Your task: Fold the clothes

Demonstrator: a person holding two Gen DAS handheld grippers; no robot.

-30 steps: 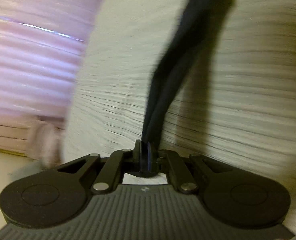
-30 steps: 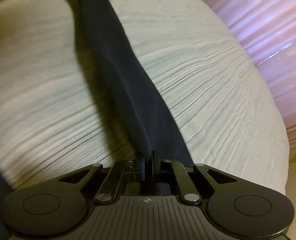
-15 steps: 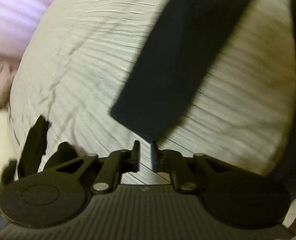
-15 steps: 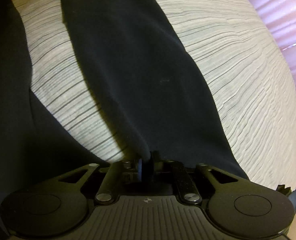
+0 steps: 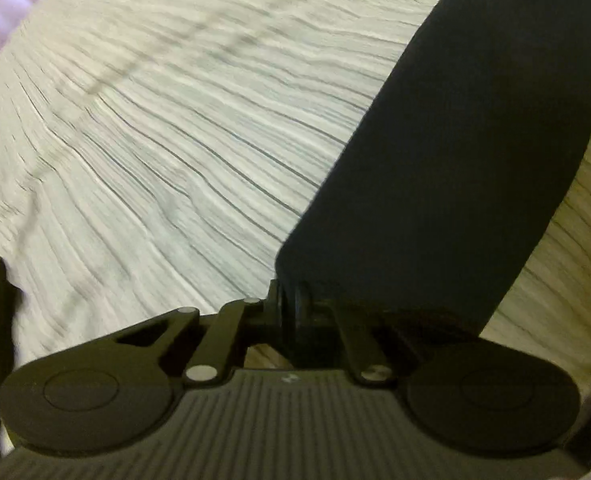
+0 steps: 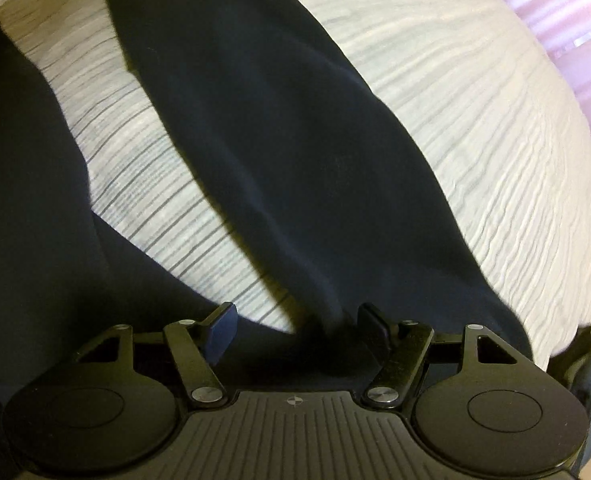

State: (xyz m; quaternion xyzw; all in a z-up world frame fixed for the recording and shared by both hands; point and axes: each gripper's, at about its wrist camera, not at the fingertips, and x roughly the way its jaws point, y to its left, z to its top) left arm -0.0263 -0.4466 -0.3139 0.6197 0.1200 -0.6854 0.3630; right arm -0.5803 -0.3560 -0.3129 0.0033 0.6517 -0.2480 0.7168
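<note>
a: what's biggest here?

b: the bedspread (image 5: 167, 128), white with fine dark stripes. it fills both views, a bit blurred in the left one. a pink ribbed surface (image 6: 567, 28) shows past its edge at the upper right of the right view.

a: and the clothes?

b: a dark garment (image 6: 279, 152) lies on the bedspread. in the right view two long dark panels run from the top of the frame down towards the camera, with a wedge of bedspread between them, and they join just ahead of the gripper. in the left view one flat dark panel (image 5: 467, 168) slants from the upper right down to the fingers.

a: the tools?

b: the left gripper (image 5: 289, 300) is clenched, fingers pressed together at the lower corner of that panel. its jaws have just been closing. whether cloth is actually pinched, i can't tell; the corner meets the tips but dark on dark hides it.

a: right one?

b: the right gripper (image 6: 297, 328) is released, pads spread wide. its jaws have just been opening. the garment lies between and under the fingers, neither pad pressing on it.
</note>
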